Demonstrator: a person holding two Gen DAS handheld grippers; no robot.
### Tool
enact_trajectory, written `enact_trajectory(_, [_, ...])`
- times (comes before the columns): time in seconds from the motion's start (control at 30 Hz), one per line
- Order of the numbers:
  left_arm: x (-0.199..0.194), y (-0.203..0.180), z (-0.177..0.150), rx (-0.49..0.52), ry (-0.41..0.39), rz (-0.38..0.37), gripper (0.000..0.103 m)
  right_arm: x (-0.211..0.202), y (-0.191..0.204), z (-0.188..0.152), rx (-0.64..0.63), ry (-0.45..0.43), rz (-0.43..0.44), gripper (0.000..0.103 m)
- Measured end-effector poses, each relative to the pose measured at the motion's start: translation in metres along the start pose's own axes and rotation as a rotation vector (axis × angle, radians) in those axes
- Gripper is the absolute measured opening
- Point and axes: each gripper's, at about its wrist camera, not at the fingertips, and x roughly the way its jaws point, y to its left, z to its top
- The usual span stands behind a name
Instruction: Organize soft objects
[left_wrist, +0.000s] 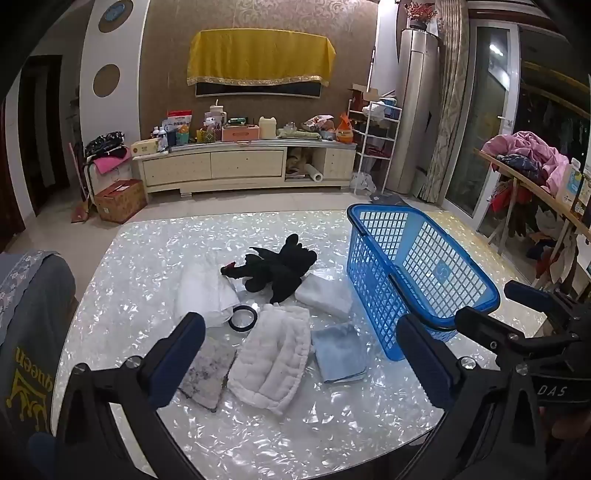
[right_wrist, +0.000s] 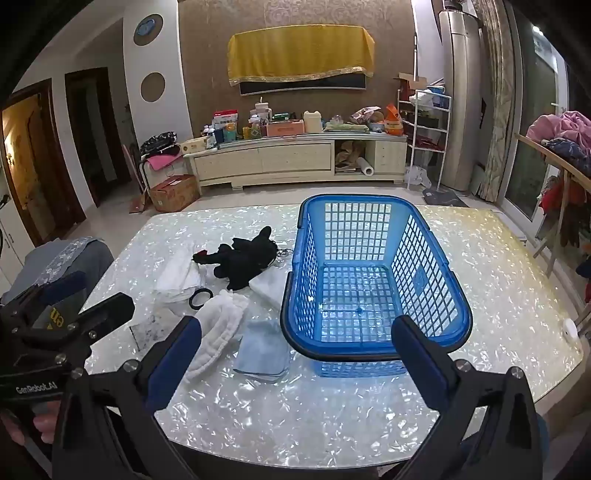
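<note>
An empty blue basket (right_wrist: 376, 332) (left_wrist: 421, 321) stands on the shiny white table (right_wrist: 332, 406). Left of it lie a black plush toy (left_wrist: 280, 269) (right_wrist: 243, 256), a white quilted cloth (left_wrist: 273, 362) (right_wrist: 218, 328), a light blue cloth (left_wrist: 340, 350) (right_wrist: 262, 350), folded white cloths (left_wrist: 325, 291) (left_wrist: 205, 291), a grey speckled cloth (left_wrist: 210, 373) and a black ring (left_wrist: 242, 318) (right_wrist: 200, 297). My left gripper (left_wrist: 301, 363) is open above the quilted and blue cloths. My right gripper (right_wrist: 295, 363) is open before the basket's near rim.
A cluttered TV cabinet (left_wrist: 243, 162) stands across the room. A wooden rack with clothes (left_wrist: 532, 166) is at the right. A grey garment on a chair (left_wrist: 29, 332) sits at the table's left edge. A small white object (right_wrist: 570, 326) lies at the table's right edge.
</note>
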Motion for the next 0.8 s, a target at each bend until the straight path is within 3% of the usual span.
enact_trajectory(0.8, [-0.0043,-0.0010,-0.0006,-0.001,-0.006,-0.004,0.103,-0.0045,0.0010,-0.0007,-0.003,-0.004,0.003,0.103])
